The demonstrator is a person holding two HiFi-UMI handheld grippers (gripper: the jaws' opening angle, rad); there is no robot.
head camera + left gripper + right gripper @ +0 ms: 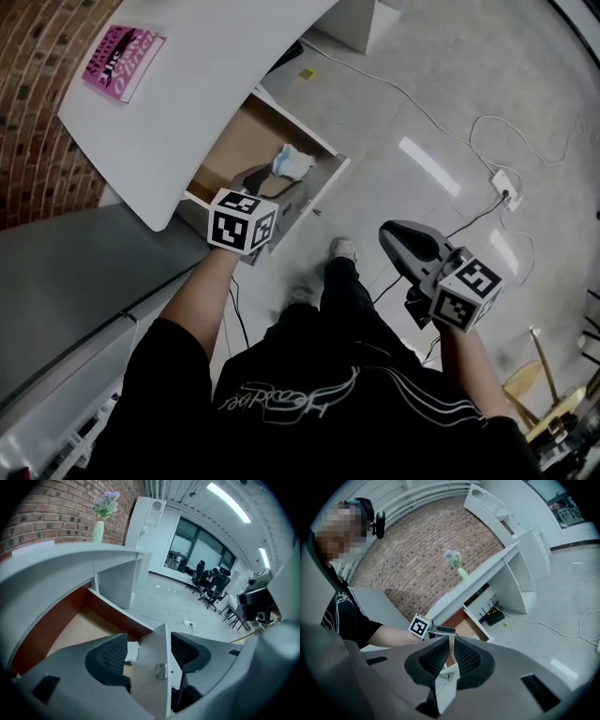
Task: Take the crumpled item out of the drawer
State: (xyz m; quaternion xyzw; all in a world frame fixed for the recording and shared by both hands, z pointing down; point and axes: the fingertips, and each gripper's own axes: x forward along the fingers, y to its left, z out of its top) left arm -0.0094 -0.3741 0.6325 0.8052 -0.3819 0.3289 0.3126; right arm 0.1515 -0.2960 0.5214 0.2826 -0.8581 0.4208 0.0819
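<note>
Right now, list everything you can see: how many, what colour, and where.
desk: one, white, by the brick wall
book: one, pink, on the desk
vase: one, pale green, purple flowers, on the desk
drawer: one, white front, wood inside, open under the desk
crumpled item: one, white and blue, in the drawer
cables: several, white, on the floor
power strip: one, white, on the floor
chairs: several, black, far back
left tongs: one, grey, open, at the drawer's front
right tongs: one, grey, narrow gap, empty, above the floor

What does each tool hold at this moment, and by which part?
Nothing. The left tool stands open over the drawer, and the crumpled item lies untouched inside. The right tool grips nothing either.
</note>
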